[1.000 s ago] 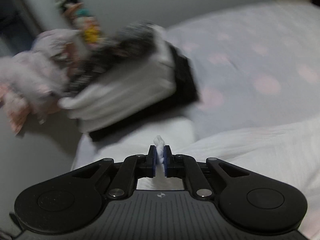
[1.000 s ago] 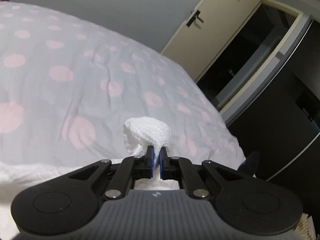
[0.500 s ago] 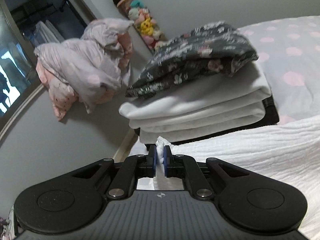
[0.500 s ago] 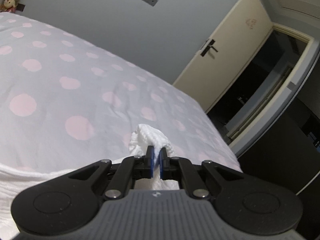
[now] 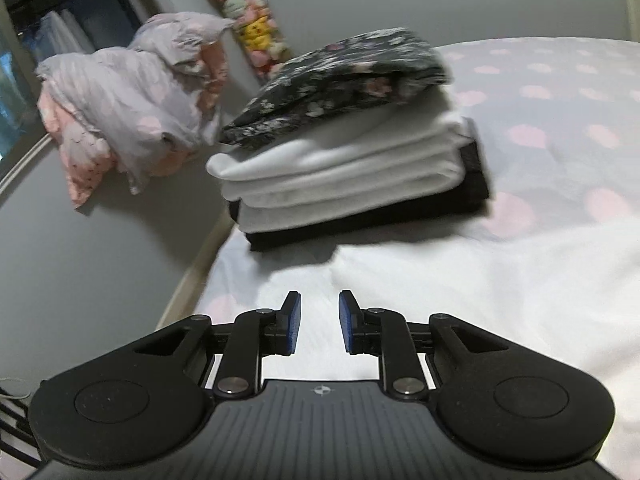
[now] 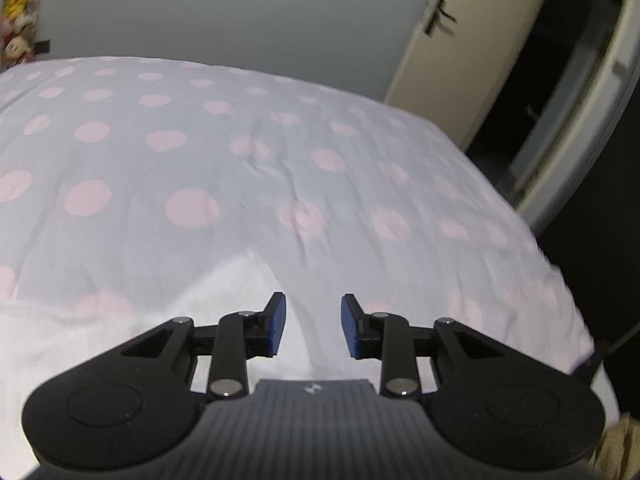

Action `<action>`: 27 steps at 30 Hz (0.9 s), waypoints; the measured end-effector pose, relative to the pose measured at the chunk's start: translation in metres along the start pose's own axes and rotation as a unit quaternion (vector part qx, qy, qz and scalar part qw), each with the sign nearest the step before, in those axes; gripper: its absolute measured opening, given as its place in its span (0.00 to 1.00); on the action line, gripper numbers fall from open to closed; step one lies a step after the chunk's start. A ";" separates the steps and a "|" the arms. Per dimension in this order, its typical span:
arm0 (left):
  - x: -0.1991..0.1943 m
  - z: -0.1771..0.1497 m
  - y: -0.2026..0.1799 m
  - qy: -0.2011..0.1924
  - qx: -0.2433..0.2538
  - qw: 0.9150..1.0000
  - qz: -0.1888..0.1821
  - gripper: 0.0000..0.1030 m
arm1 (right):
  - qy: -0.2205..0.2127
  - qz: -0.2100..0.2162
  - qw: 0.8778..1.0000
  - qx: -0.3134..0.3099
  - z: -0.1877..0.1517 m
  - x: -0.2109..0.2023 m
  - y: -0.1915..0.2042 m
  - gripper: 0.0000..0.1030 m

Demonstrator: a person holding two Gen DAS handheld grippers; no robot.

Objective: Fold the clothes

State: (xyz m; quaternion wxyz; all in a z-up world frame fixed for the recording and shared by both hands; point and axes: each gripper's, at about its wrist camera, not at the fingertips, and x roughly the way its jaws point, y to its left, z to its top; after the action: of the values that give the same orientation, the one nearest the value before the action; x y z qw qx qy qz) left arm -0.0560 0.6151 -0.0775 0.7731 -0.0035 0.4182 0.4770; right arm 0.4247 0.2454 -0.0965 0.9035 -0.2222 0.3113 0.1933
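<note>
A white garment (image 5: 480,280) lies spread on the bed; in the right wrist view its corner (image 6: 240,280) lies on the spotted cover. My left gripper (image 5: 319,312) is open and empty just above the garment's left edge. My right gripper (image 6: 312,312) is open and empty just above the garment's right corner. A stack of folded clothes (image 5: 344,168), white and black with a dark floral piece on top, sits beyond the left gripper.
The bed has a grey cover with pink dots (image 6: 192,152). A crumpled pink-grey bundle (image 5: 132,96) hangs at the left by the wall. Plush toys (image 5: 252,28) hang on the wall. A door (image 6: 460,40) and a dark doorway lie right of the bed.
Both grippers were shut on the white garment's corners; now both have opened and let it go. The garment lies on the bed in front of the stack.
</note>
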 end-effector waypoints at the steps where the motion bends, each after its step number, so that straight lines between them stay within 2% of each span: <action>1: -0.011 -0.007 -0.002 -0.004 0.004 1.000 -0.011 0.26 | 0.009 -0.002 1.000 0.015 -0.010 -0.006 -0.012 0.32; 4: -0.041 -0.028 -0.006 -0.009 0.010 0.999 -0.048 0.35 | 0.032 0.007 0.998 0.052 -0.039 -0.023 -0.040 0.32; 8: -0.073 -0.057 -0.019 -0.004 0.026 0.995 -0.099 0.38 | 0.069 0.011 0.994 0.082 -0.087 -0.055 -0.059 0.32; 11: -0.087 -0.077 -0.035 -0.002 0.039 0.990 -0.134 0.51 | 0.079 0.023 0.992 0.096 -0.125 -0.079 -0.062 0.32; 14: -0.087 -0.095 -0.057 0.013 0.038 0.988 -0.152 0.53 | 0.088 0.037 0.990 0.104 -0.158 -0.091 -0.057 0.32; 16: -0.079 -0.106 -0.068 0.035 0.021 0.986 -0.163 0.53 | 0.095 0.046 0.988 0.109 -0.179 -0.100 -0.055 0.33; 18: -0.073 -0.118 -0.076 0.054 -0.002 0.984 -0.167 0.53 | 0.110 0.060 0.981 0.150 -0.197 -0.104 -0.061 0.39; 19: -0.069 -0.123 -0.080 0.062 -0.009 0.985 -0.163 0.50 | 0.118 0.067 0.976 0.171 -0.205 -0.105 -0.064 0.45; 20: -0.065 -0.128 -0.083 0.071 -0.016 0.986 -0.153 0.35 | 0.122 0.071 0.972 0.190 -0.212 -0.108 -0.069 0.46; 21: -0.061 -0.133 -0.083 0.079 -0.028 0.985 -0.148 0.25 | 0.126 0.074 0.967 0.208 -0.219 -0.110 -0.073 0.46; 22: -0.058 -0.137 -0.081 0.087 -0.044 0.984 -0.147 0.09 | 0.130 0.076 0.962 0.227 -0.226 -0.113 -0.078 0.46; 24: -0.058 -0.141 -0.068 0.089 -0.089 0.981 -0.149 0.04 | 0.136 0.072 0.958 0.243 -0.232 -0.114 -0.087 0.46; 27: -0.077 -0.137 -0.042 0.064 -0.134 0.980 -0.136 0.03 | 0.146 0.075 0.953 0.254 -0.238 -0.113 -0.092 0.46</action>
State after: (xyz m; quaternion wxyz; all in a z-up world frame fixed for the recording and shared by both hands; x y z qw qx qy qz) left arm -0.1285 0.4804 -0.1332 0.7951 -0.1940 0.3945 0.4178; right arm 0.2736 0.0209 -0.1657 0.8576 0.0132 0.4944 0.1407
